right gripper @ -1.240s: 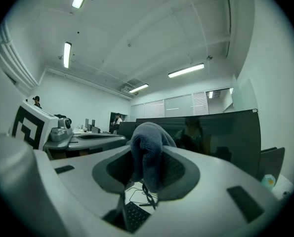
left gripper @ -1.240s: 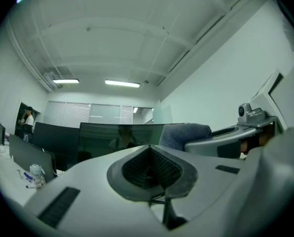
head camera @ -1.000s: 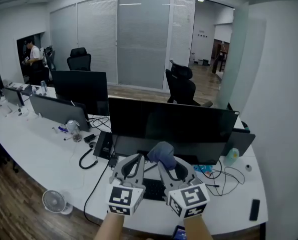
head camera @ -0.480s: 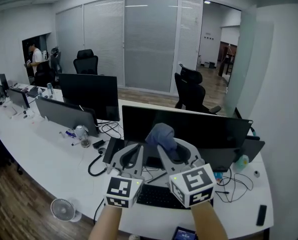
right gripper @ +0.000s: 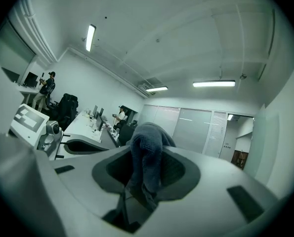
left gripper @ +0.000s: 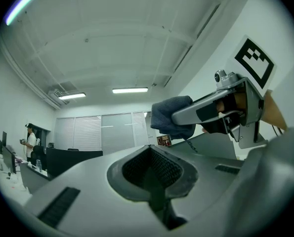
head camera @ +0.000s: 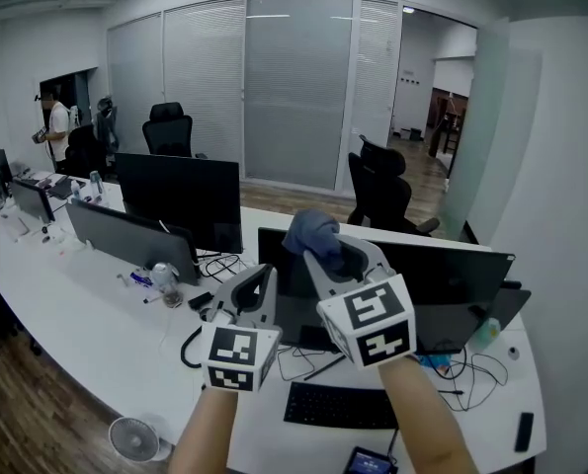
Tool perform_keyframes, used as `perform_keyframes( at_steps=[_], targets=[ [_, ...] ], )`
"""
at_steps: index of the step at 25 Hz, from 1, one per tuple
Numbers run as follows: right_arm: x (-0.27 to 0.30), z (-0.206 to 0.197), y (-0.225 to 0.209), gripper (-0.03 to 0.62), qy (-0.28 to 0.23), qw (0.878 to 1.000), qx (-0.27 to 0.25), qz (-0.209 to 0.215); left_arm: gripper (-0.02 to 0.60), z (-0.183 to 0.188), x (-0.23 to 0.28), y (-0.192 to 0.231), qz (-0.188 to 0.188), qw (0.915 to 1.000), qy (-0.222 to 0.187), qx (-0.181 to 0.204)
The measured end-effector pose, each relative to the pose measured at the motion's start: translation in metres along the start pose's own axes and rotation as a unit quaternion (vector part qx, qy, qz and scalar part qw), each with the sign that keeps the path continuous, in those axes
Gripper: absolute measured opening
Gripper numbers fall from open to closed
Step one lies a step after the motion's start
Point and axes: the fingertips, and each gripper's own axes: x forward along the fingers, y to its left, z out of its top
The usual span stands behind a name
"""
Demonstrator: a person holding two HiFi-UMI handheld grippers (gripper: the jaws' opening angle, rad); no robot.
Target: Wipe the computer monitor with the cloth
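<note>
Cloth (head camera: 311,233) pinched in right gripper (head camera: 328,253), near monitor (head camera: 452,284) top edge.

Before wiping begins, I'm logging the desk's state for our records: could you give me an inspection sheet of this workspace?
Surface: long white desk, crowded.
Job's things: dark monitor upright; blue-grey cloth raised at its upper left corner, contact unclear.
Clutter: keyboard, phone, bottle; fan on floor.
Grippers: right hand-held gripper shut on cloth; left hand-held gripper shut, empty.
Cables: black cables either side of keyboard.
Surroundings: more monitors, office chairs, person far left.
</note>
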Motion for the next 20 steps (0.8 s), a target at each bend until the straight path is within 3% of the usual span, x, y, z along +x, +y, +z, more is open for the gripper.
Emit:
perform_keyframes(
  at_steps=[12, 20],
  targets=[
    [0.090, -0.017, 0.015, 0.129, 0.057, 0.996, -0.064, -0.018, 0.008, -0.026, 0.030, 0.049, -0.001, 0.9998, 0.017, 0.006],
    [0.123, -0.034, 0.013, 0.129, 0.115, 0.980, -0.158, -0.039, 0.008, -0.037, 0.047, 0.065, -0.014, 0.9998, 0.015, 0.001]
  ],
)
